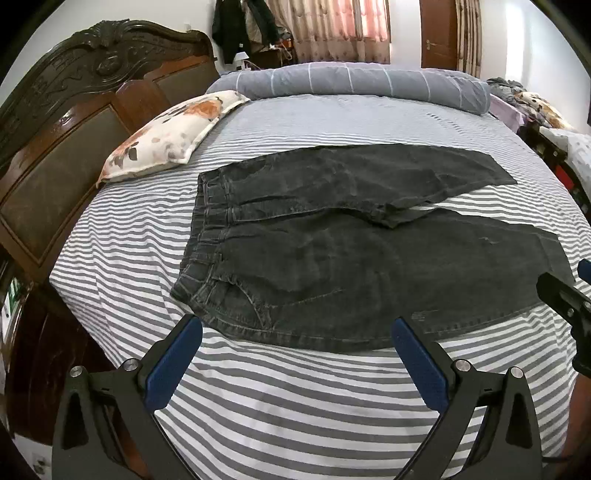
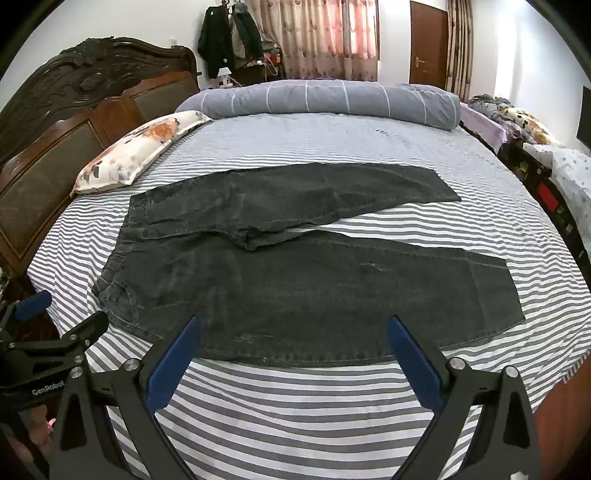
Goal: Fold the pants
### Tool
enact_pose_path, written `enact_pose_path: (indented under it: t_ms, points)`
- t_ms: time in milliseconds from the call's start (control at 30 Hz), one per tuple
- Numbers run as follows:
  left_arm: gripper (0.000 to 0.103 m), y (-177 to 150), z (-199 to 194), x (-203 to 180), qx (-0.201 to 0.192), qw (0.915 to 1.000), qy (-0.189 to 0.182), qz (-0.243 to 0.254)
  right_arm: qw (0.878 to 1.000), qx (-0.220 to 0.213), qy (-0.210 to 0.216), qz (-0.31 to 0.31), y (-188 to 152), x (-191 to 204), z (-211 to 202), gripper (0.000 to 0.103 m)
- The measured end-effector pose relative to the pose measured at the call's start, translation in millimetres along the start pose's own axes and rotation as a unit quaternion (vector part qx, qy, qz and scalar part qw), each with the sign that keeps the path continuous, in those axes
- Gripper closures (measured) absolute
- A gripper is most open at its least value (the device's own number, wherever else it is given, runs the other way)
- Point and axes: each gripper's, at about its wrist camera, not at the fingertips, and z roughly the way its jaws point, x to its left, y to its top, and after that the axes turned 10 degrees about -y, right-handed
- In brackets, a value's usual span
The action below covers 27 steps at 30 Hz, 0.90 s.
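Pants point(image 1: 369, 266) of dark grey denim lie spread flat on the striped bed sheet point(image 1: 258, 398), waistband toward the headboard side on the left and the two legs running off to the right. The far leg lies a little askew, and at the crotch the cloth is bunched into a small fold; a wedge of sheet shows between the legs. The near leg's long edge lies just ahead of both grippers. The left gripper point(image 1: 297, 332) hovers above the sheet near the hip and pocket end, its blue-padded fingers spread wide with nothing between them. The right gripper point(image 2: 293, 330) hangs over the near leg's lower edge, likewise wide open and empty, and its tip shows at the right border of the left view. Beyond the pants, a flowered pillow point(image 1: 170, 136) leans near the carved wooden headboard point(image 1: 74, 96), and a rolled grey checked quilt point(image 1: 351, 83) lies along the far edge of the bed. Curtains point(image 1: 332, 29) and a brown door point(image 1: 439, 33) stand behind.
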Motion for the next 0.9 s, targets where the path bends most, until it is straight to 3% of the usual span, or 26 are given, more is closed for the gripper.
enact_pose_path:
  t_ms: [500,900]
  points:
    - [0.001,3,-21,0,-0.016,0.9999,-0.003,0.0,1.0,-0.022,-0.008,-0.008,4,2,-20,0.004]
    - [0.001,8,-19,2,-0.015,0.9999,0.004,0.0,1.0,-0.019,0.002,-0.019,10,8,-12,0.004]
